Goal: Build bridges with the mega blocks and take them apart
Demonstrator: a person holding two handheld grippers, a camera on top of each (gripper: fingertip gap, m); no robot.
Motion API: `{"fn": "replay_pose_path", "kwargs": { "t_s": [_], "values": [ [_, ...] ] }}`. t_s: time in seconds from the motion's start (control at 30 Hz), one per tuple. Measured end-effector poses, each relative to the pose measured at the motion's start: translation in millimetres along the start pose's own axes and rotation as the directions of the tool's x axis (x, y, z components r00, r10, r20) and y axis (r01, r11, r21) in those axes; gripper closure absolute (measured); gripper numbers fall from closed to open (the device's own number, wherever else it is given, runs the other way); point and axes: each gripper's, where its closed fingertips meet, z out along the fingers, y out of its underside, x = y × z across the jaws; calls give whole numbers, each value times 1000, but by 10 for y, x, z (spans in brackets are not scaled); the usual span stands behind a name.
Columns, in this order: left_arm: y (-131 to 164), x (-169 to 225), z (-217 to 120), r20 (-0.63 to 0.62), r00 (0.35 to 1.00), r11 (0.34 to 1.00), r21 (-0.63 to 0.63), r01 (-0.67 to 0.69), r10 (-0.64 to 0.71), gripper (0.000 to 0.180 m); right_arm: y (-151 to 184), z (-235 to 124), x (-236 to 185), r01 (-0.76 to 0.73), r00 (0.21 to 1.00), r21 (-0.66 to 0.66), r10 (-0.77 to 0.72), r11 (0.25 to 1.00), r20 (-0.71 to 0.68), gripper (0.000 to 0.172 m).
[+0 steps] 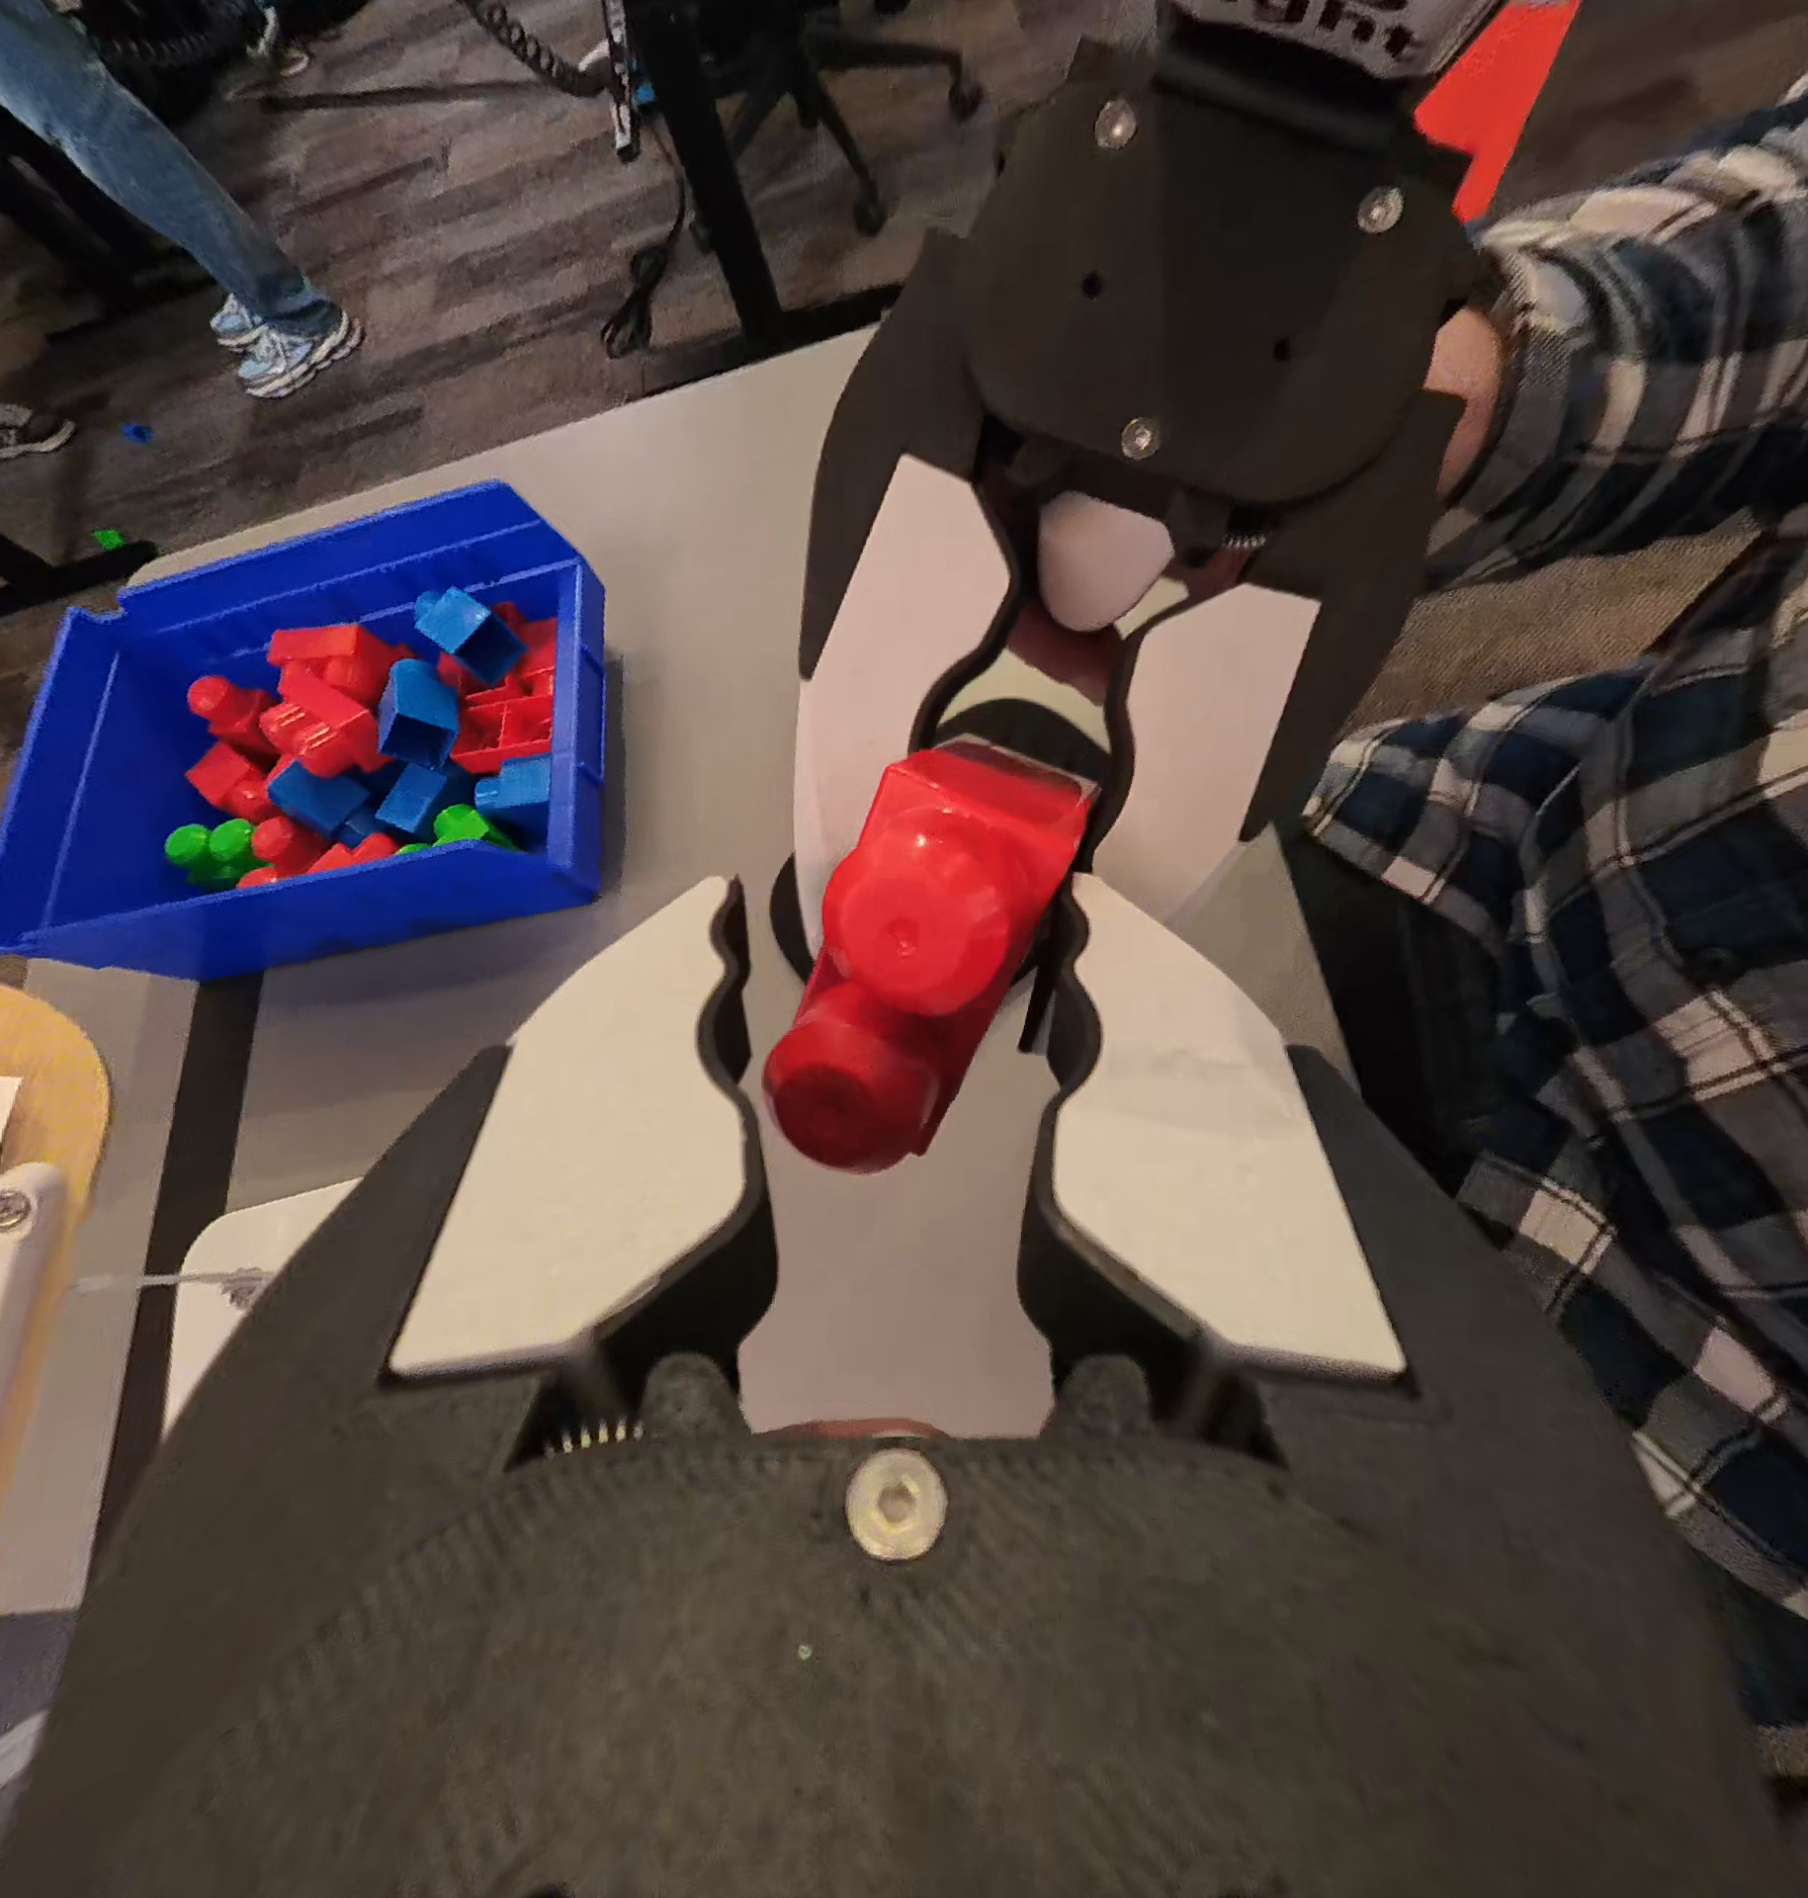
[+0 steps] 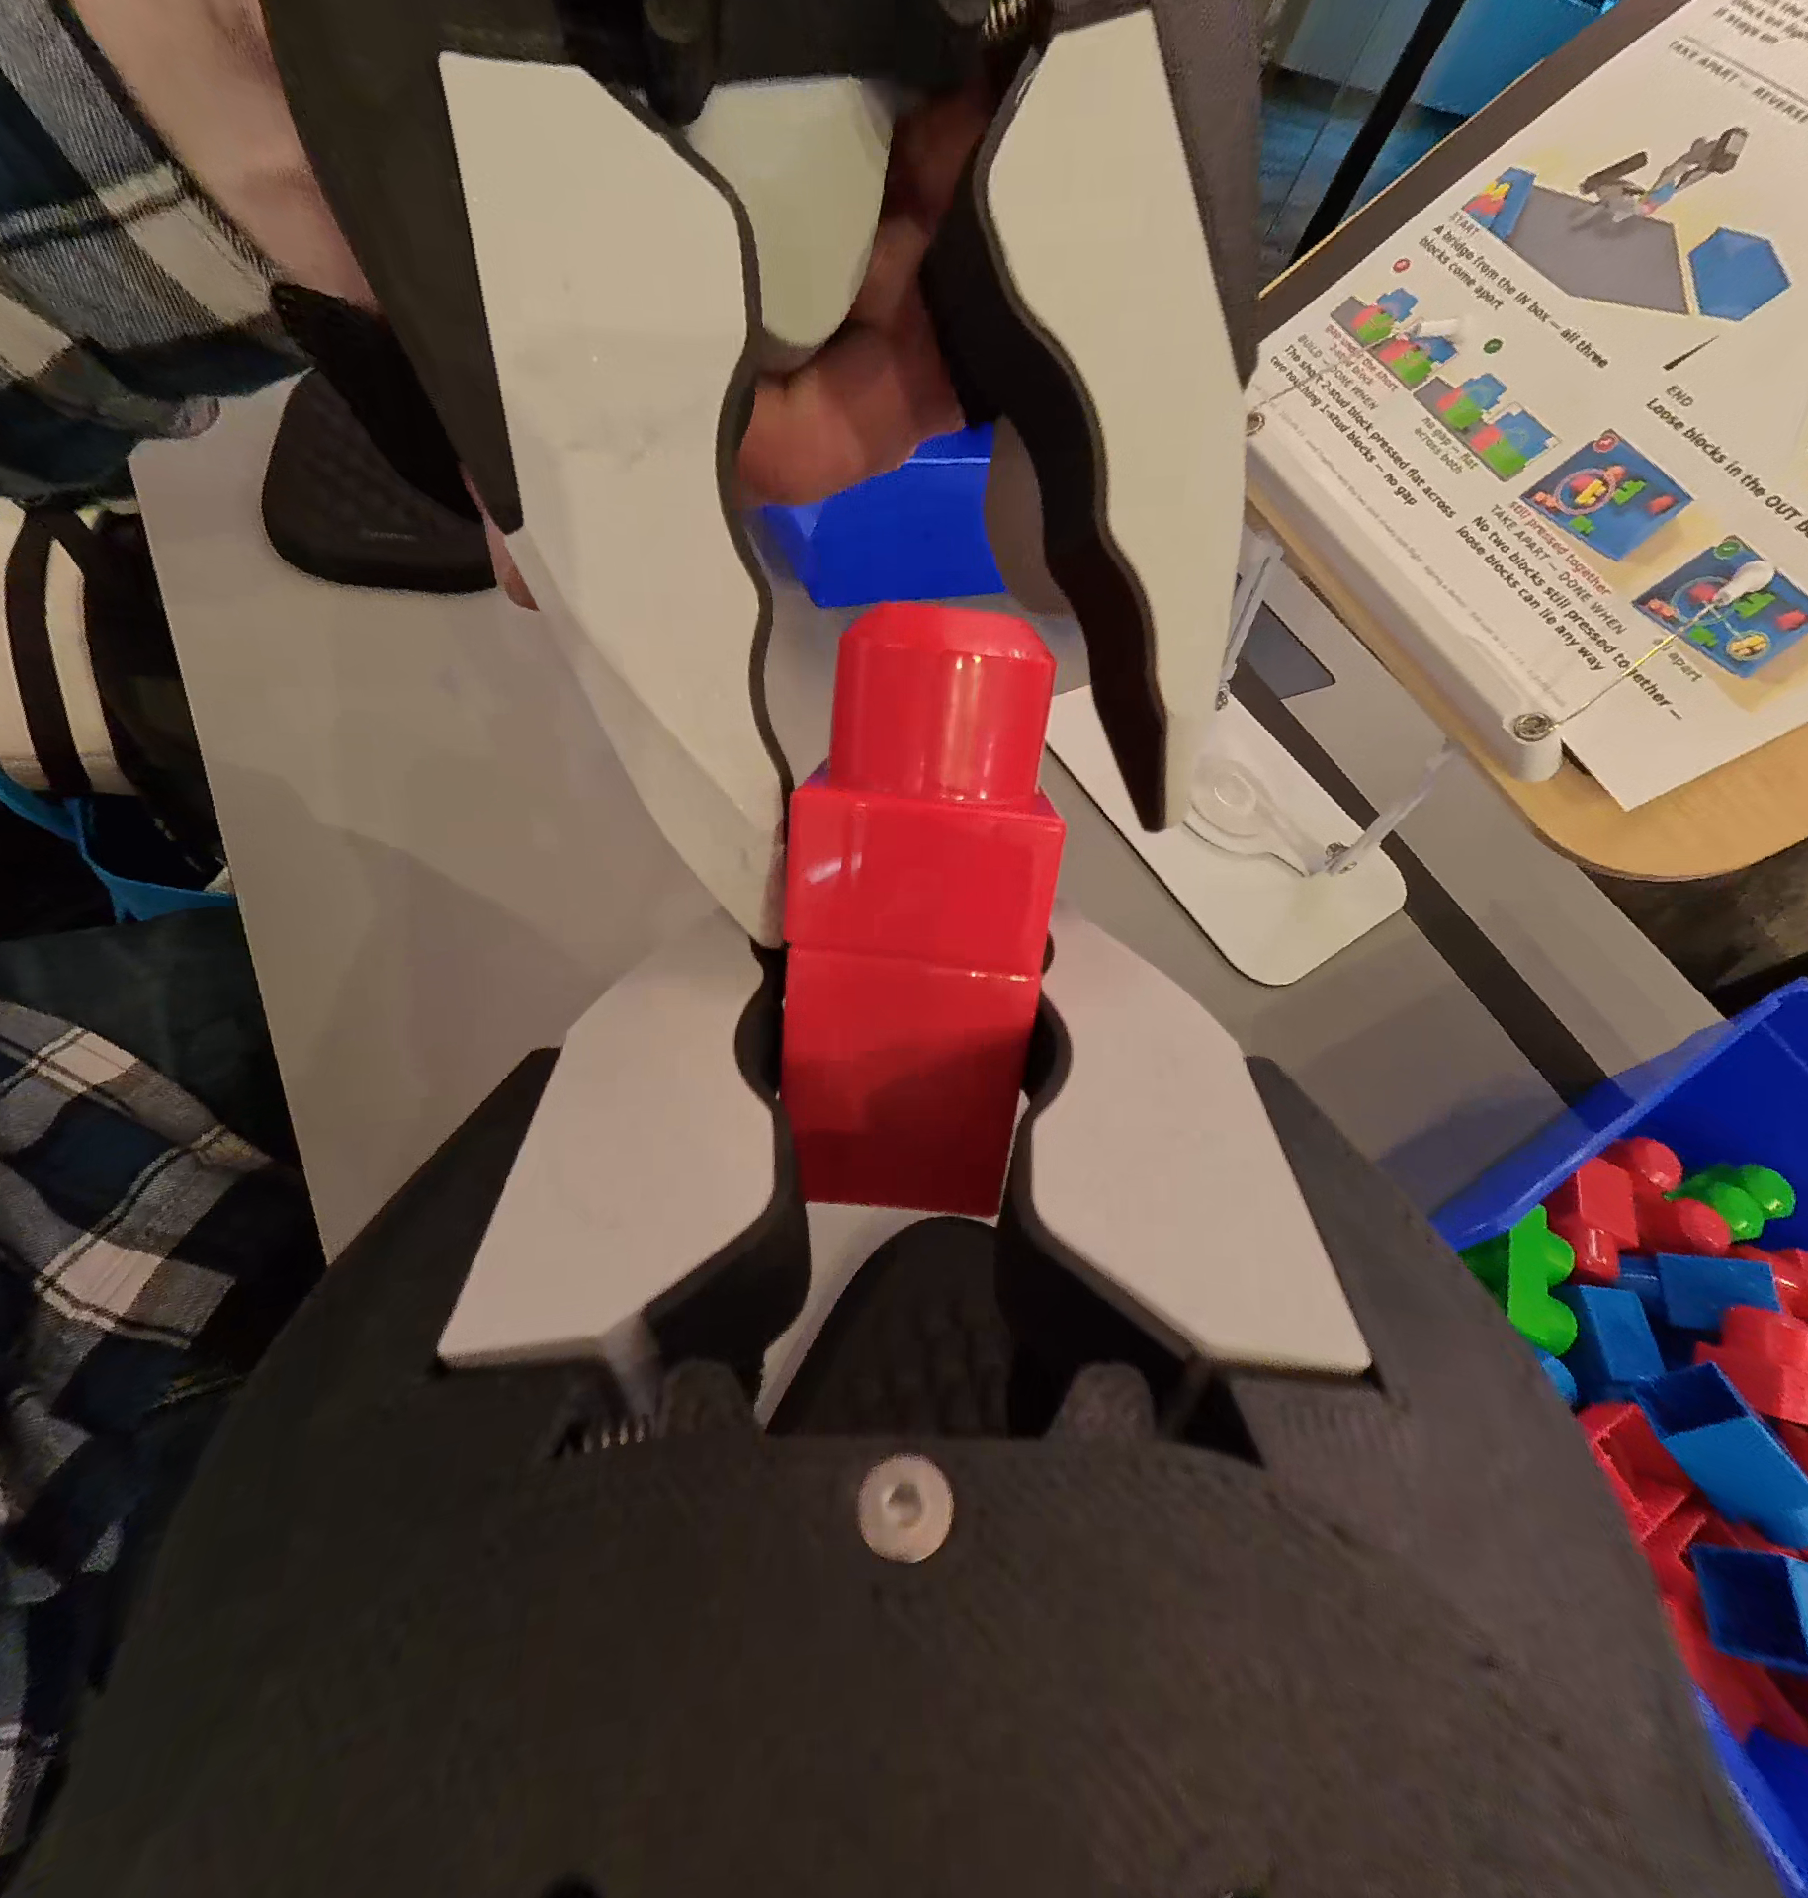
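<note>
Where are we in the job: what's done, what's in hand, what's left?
Done: loose blocks fill the blue bin; no bridge stands in view. In hand: the right gripper clamps a red block piece; the left gripper is open around its free end. Left: a seam shows across the piece, so it probably still needs pulling apart.

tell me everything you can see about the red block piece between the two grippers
The red block piece is glossy plastic and looks like two blocks pressed end to end, with a seam across the middle and a round stud at the far end; the left wrist view shows two studs along one face. It is off the table, clamped at one end by the right gripper. The left gripper is open around it, one finger beside its side.
</note>
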Motion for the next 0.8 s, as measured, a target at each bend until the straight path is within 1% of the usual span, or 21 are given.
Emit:
{"fn": "replay_pose_path", "kwargs": {
  "t_s": [0.07, 0.13, 0.17, 0.23, 0.3, 0.37, 0.5, 0.57, 0.63, 0.73, 0.8],
  "values": [
    [10, -1, 12, 0, 1000, 1000, -29, -1, 1, 122, 14, 3, -13, -6, 1000, 4, 6, 1000, 5, 129],
    [6, -2, 7, -6, 1000, 999, -31, 12, -12, 112, 35, 6, -9, 0, 1000, -4, 0, 1000, -7, 129],
    [-22, 21, -10, -28, 999, 1000, -10, 30, -30, 111, 50, 9, 2, 7, 1000, -11, -8, 1000, -19, 129],
    [-73, 16, -50, -34, 998, 998, 35, 53, -52, 110, 49, 5, -5, -3, 1000, -3, 3, 1000, -12, 129],
    [-73, -31, -77, -11, 998, 996, 58, 61, -60, 105, 51, 1, 11, -19, 1000, 5, 19, 1000, -11, 129],
    [-90, -80, -109, 10, 997, 992, 104, 73, -75, 104, 64, -6, 53, -41, 999, 14, 41, 999, -14, 129],
    [-99, -209, -190, 109, 992, 979, 198, 49, -71, 103, 27, -67, 165, -180, 984, 103, 177, 978, 33, 130],
    [-102, -246, -197, 161, 985, 970, 241, 18, -58, 104, -15, -118, 230, -298, 954, 170, 284, 939, 101, 130],
    [-79, -325, -183, 258, 965, 968, 249, -33, -34, 103, -57, -179, 300, -420, 905, 233, 383, 877, 187, 130],
    [-87, -378, -152, 360, 933, 958, 272, -93, -12, 103, -97, -293, 460, -583, 810, 319, 501, 748, 304, 130],
    [-126, -391, -126, 421, 907, 940, 315, -128, -18, 104, -114, -364, 566, -665, 745, 362, 550, 653, 376, 130]
  ]
}}
